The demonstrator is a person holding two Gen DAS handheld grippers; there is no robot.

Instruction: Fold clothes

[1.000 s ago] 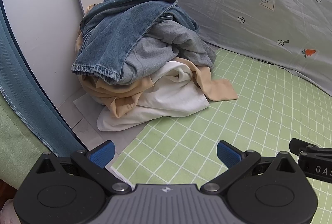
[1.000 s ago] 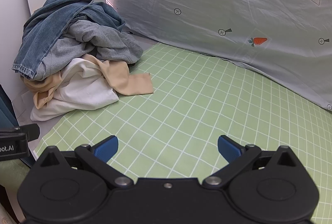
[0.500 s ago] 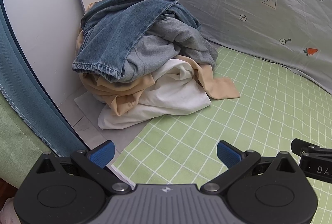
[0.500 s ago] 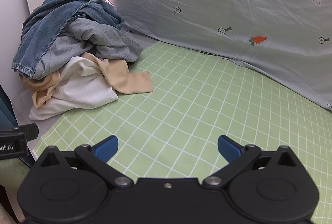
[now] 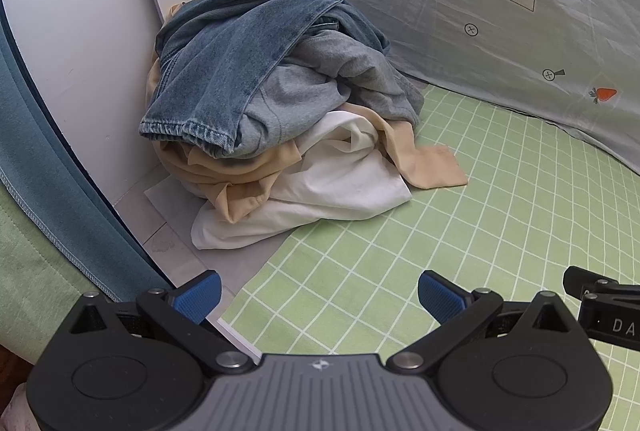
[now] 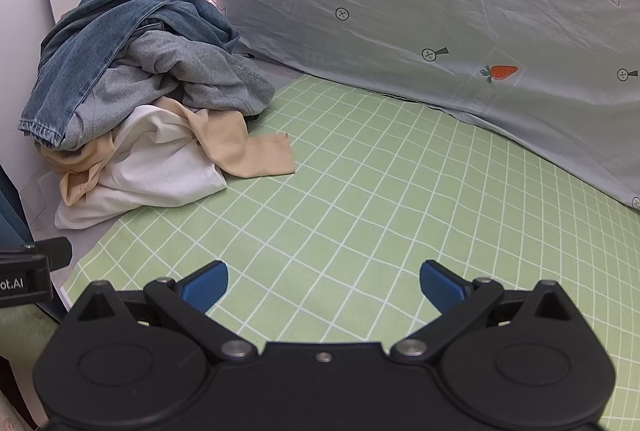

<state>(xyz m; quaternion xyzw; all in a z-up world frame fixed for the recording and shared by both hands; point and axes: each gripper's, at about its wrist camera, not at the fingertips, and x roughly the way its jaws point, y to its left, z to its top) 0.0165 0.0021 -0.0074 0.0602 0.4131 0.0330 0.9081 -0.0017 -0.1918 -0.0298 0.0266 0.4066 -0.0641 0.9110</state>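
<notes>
A heap of clothes lies in the back left corner: blue jeans point(image 5: 244, 47) on top, a grey sweatshirt point(image 5: 320, 79) under them, a beige garment point(image 5: 424, 163) and a white garment point(image 5: 340, 187) at the bottom. The same heap shows in the right wrist view, with the jeans point(image 6: 100, 43) and the beige garment point(image 6: 256, 155). My left gripper point(image 5: 318, 297) is open and empty, well short of the heap. My right gripper point(image 6: 324, 285) is open and empty above the green checked mat point(image 6: 400, 199).
A grey sheet with carrot prints point(image 6: 440, 11) hangs along the back. A white wall panel point(image 5: 80, 43) stands left of the heap. A blue curtain point(image 5: 36, 171) hangs at the left edge. The green mat point(image 5: 520, 231) stretches to the right.
Both grippers have drifted slightly; the heap sits a little higher and farther right in the left wrist view. Nothing was taken hold of.
</notes>
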